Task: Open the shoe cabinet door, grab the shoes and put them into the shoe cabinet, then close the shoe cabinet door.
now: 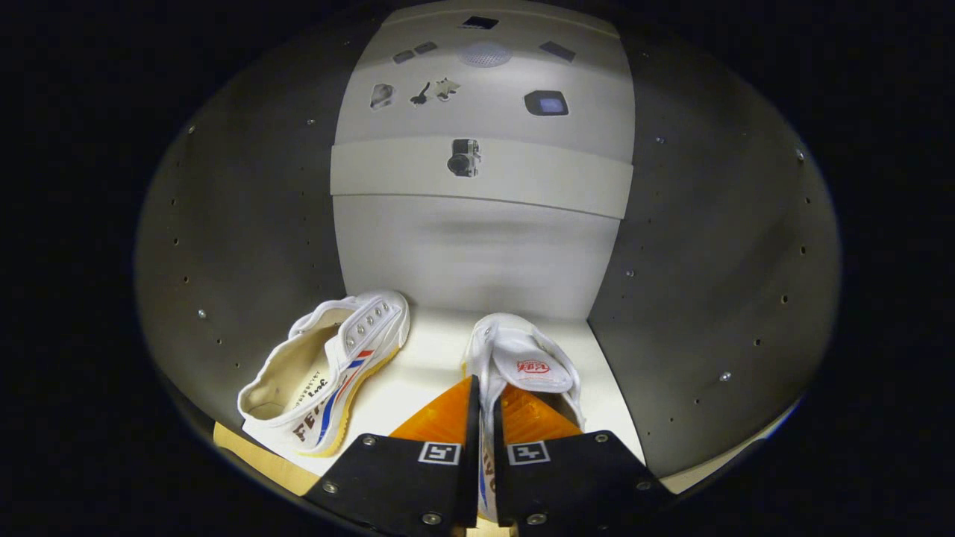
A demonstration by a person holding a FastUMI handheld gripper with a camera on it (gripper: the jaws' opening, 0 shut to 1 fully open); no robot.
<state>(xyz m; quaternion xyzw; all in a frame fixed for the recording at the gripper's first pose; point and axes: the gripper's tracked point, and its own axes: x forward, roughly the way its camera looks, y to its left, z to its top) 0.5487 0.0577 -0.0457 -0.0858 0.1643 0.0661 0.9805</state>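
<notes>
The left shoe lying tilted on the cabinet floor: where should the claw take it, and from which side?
Probably the upper side wall of the left shoe, along its open collar. The shoe leans on its side with the opening facing up and toward the cabinet's left wall, so that thin edge stands free. Come from the front, one finger inside, one outside. The claw is now shut on the right shoe.

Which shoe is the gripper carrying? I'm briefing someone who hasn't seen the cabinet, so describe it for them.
Look inside the shoe cabinet, on its pale shelf floor. Two white canvas shoes are there; the carried shoe is pinched by its side wall in the gripper, toe pointing to the back. It shows a red logo on its tongue, while the other shoe lies free on its side, showing red and blue stripes.
</notes>
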